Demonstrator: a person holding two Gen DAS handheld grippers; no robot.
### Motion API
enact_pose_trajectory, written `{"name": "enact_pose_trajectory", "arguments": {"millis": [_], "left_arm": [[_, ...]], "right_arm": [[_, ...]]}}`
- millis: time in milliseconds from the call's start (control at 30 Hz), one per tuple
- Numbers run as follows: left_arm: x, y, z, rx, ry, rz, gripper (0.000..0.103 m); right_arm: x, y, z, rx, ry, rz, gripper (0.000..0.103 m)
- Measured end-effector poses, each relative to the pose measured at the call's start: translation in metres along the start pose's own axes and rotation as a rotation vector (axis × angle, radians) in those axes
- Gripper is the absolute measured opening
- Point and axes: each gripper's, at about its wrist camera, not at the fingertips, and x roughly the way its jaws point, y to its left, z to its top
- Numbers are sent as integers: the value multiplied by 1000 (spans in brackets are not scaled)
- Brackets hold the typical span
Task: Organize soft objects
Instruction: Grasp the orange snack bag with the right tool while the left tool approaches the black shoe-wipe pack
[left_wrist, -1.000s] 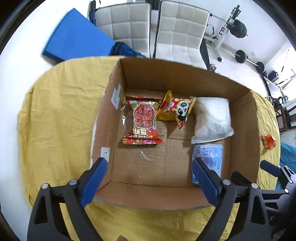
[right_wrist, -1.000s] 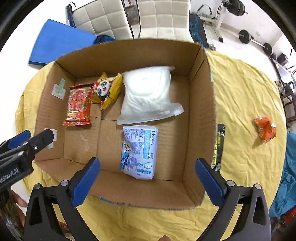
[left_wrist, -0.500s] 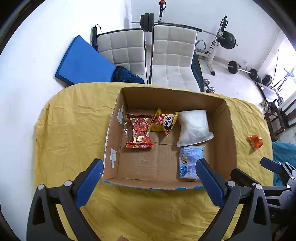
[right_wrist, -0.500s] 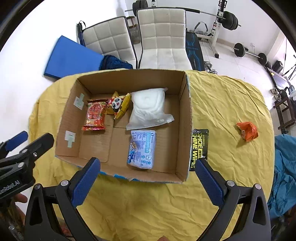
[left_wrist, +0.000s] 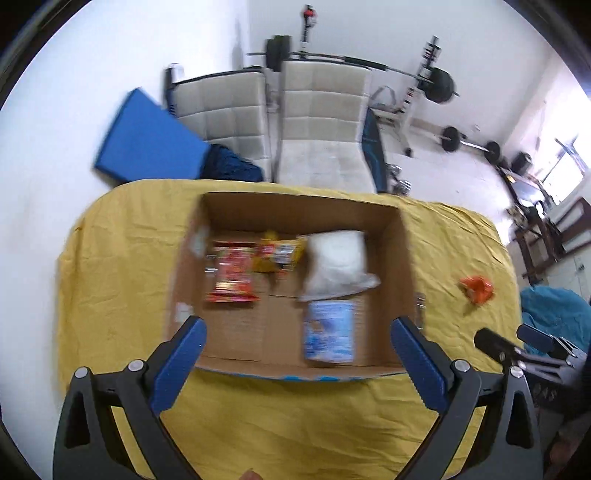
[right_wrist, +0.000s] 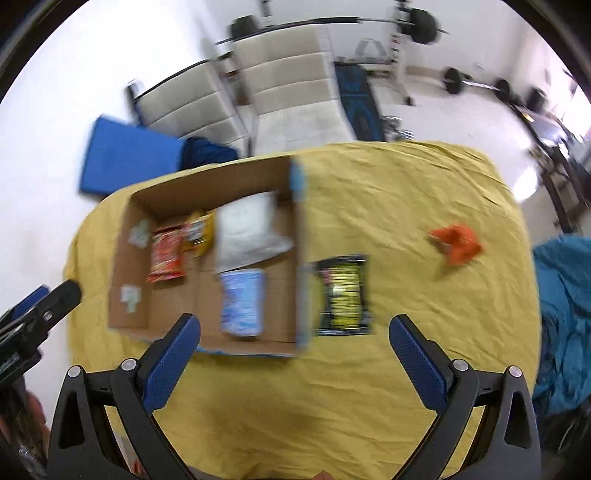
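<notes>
An open cardboard box (left_wrist: 404, 258) (right_wrist: 122, 258) stands on the yellow cloth. Inside lie a red packet (left_wrist: 231, 273) (right_wrist: 166, 254), a yellow panda packet (left_wrist: 279, 254) (right_wrist: 199, 232), a white soft bag (left_wrist: 338, 262) (right_wrist: 247, 232) and a blue-white tissue pack (left_wrist: 330, 328) (right_wrist: 242, 301). A black-yellow wipes pack (right_wrist: 343, 295) lies right of the box. An orange wrapper (right_wrist: 458, 243) (left_wrist: 476, 290) lies further right. My left gripper (left_wrist: 295, 339) is open and empty above the box's near edge. My right gripper (right_wrist: 293, 339) is open and empty, above the box's near right corner.
The table wears a yellow cloth (left_wrist: 122, 258) (right_wrist: 406, 192). Two white chairs (left_wrist: 317, 122) and a blue mat (left_wrist: 147, 140) stand behind it. A teal cloth (right_wrist: 561, 302) lies at the right. Weight gear (left_wrist: 439, 85) stands at the back.
Both grippers have pulled back and up from the box, so the whole table shows. The right view has shifted right, onto the wipes pack and orange wrapper. Both stay open.
</notes>
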Motion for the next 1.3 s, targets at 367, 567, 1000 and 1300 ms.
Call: {"name": "enact_pose_trajectory", "arguments": {"millis": [367,567,1000,1300], "left_arm": [[108,-193,16,217,295,-53,102],[188,-241,22,216,453,10,102],[288,-258,-28,132,545,112,102],[308,-259,-41,115,565,138,102]], "right_arm": [[39,-211,21,210,117,-162,103],[72,-271,33,204,157,-203,103],[138,-309,38,148,239,-217,103],[154,-303,65,149,216,-79,103]]}}
